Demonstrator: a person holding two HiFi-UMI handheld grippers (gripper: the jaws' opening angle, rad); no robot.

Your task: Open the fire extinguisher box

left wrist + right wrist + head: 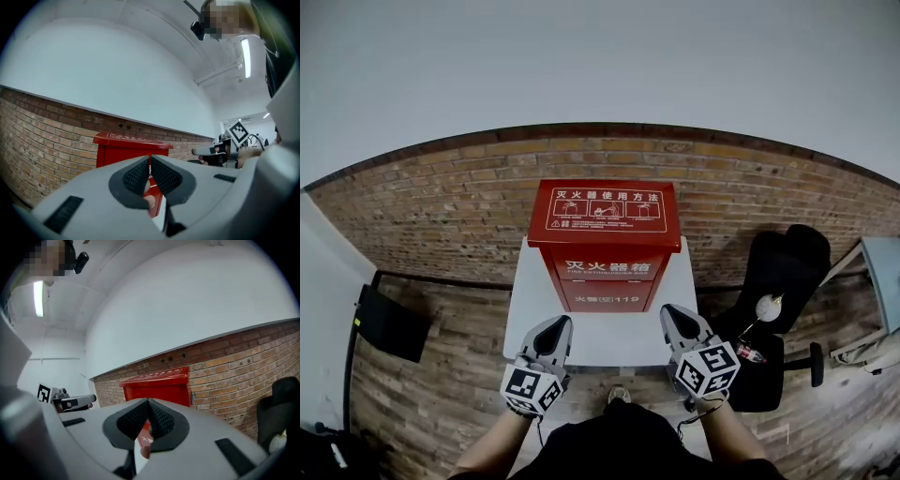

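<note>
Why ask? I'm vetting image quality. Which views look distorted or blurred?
Head view: fisheye, the brick wall bows into an arch. Left gripper view: left tongs soft up close, ceiling light glares. Right gripper view: right tongs soft, corners dark.

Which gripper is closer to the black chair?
The right gripper. It is over the white table near its right front corner, on the side where the black chair stands. The left gripper is near the opposite front corner.

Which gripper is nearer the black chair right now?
Right. The right gripper sits just left of the black chair; the left gripper is farther left, beyond it.
</note>
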